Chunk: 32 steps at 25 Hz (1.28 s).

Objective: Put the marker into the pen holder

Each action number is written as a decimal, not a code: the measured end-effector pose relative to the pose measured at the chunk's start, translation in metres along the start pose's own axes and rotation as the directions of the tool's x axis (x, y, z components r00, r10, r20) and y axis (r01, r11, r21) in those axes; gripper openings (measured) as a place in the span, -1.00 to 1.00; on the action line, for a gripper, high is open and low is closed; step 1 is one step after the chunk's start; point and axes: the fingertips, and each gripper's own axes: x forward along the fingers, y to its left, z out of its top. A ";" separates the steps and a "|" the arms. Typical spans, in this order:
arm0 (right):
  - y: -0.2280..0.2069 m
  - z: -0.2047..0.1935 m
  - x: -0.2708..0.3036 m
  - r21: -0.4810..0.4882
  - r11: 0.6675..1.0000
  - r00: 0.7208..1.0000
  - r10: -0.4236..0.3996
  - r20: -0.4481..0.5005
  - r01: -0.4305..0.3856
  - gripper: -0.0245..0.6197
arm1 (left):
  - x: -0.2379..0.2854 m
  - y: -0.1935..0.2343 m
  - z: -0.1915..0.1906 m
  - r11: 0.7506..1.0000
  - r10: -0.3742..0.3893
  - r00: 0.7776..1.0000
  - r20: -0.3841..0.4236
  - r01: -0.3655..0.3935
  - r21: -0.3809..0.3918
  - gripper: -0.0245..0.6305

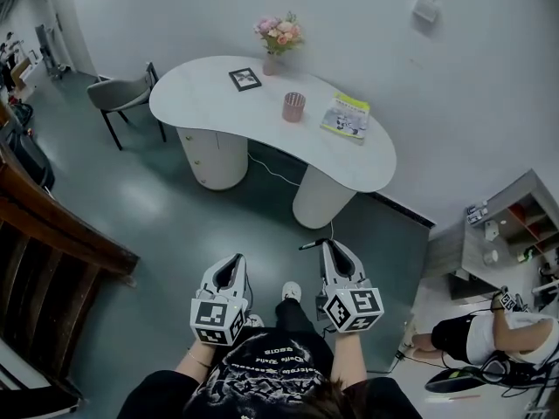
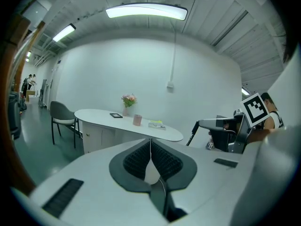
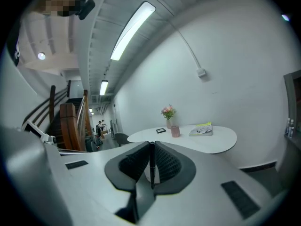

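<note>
The right gripper [image 1: 330, 248] is clamped on the marker [image 3: 151, 166], whose long axis lies crosswise to the jaws. The pen holder [image 1: 293, 106] stands well apart, straight ahead on the white table [image 1: 218, 94] — open grey floor [image 1: 175, 208] lies between. The left gripper [image 2: 150, 157] is closed, holding nothing.

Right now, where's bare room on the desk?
Bare desk: the left end, left of the frame; the front strip in front of the holder; the end past the magazine. Crowded: back edge, frame and flowers to magazine.
</note>
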 end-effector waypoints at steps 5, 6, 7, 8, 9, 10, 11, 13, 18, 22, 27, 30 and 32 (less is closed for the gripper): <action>-0.014 0.004 0.013 -0.013 1.000 1.000 -0.016 0.013 0.016 -0.74 | 0.011 0.001 -0.004 1.000 0.000 1.000 -0.005 0.000 0.001 -0.85; -0.018 0.007 0.017 -0.017 1.000 1.000 -0.014 0.017 0.015 -0.74 | 0.015 0.001 -0.004 1.000 0.003 1.000 -0.006 -0.003 0.002 -0.85; -0.022 0.010 0.022 -0.022 1.000 1.000 -0.009 0.021 0.010 -0.74 | 0.020 0.002 -0.003 1.000 0.008 1.000 -0.004 -0.008 0.002 -0.85; -0.026 0.012 0.029 -0.026 1.000 1.000 -0.003 0.024 0.004 -0.74 | 0.027 0.005 -0.001 1.000 0.017 1.000 -0.003 -0.017 0.001 -0.85; -0.030 0.014 0.038 -0.027 1.000 1.000 0.003 0.026 -0.003 -0.74 | 0.034 0.007 0.000 1.000 0.027 1.000 -0.003 -0.027 0.000 -0.85; -0.035 0.015 0.047 -0.024 1.000 1.000 0.010 0.026 -0.009 -0.74 | 0.042 0.010 0.002 0.999 0.036 0.999 -0.005 -0.036 0.000 -0.85; -0.040 0.017 0.055 -0.020 1.000 1.000 0.018 0.023 -0.017 -0.74 | 0.049 0.012 0.004 0.999 0.044 0.999 -0.008 -0.044 0.001 -0.85; -0.049 0.019 0.072 -0.023 0.999 0.999 0.035 0.011 -0.034 -0.74 | 0.065 0.014 0.007 0.998 0.057 0.998 -0.015 -0.057 0.004 -0.85; -0.076 0.029 0.119 -0.046 0.996 0.997 0.077 -0.019 -0.078 -0.74 | 0.111 0.018 0.024 0.996 0.084 0.996 -0.014 -0.084 -0.003 -0.85; -0.099 0.042 0.152 -0.062 0.993 0.995 0.101 -0.023 -0.102 -0.74 | 0.148 0.018 0.032 0.995 0.099 0.995 -0.021 -0.099 -0.010 -0.85; -0.129 0.058 0.185 -0.074 0.990 0.993 0.116 -0.024 -0.117 -0.74 | 0.191 0.012 0.043 0.994 0.113 0.993 -0.022 -0.113 -0.011 -0.85; -0.143 0.065 0.199 -0.082 0.986 0.990 0.140 -0.033 -0.143 -0.74 | 0.211 0.009 0.045 0.992 0.127 0.992 -0.023 -0.128 -0.019 -0.85; -0.153 0.070 0.208 -0.093 0.982 0.987 0.160 -0.036 -0.162 -0.74 | 0.224 0.008 0.045 0.989 0.142 0.990 -0.024 -0.142 -0.027 -0.85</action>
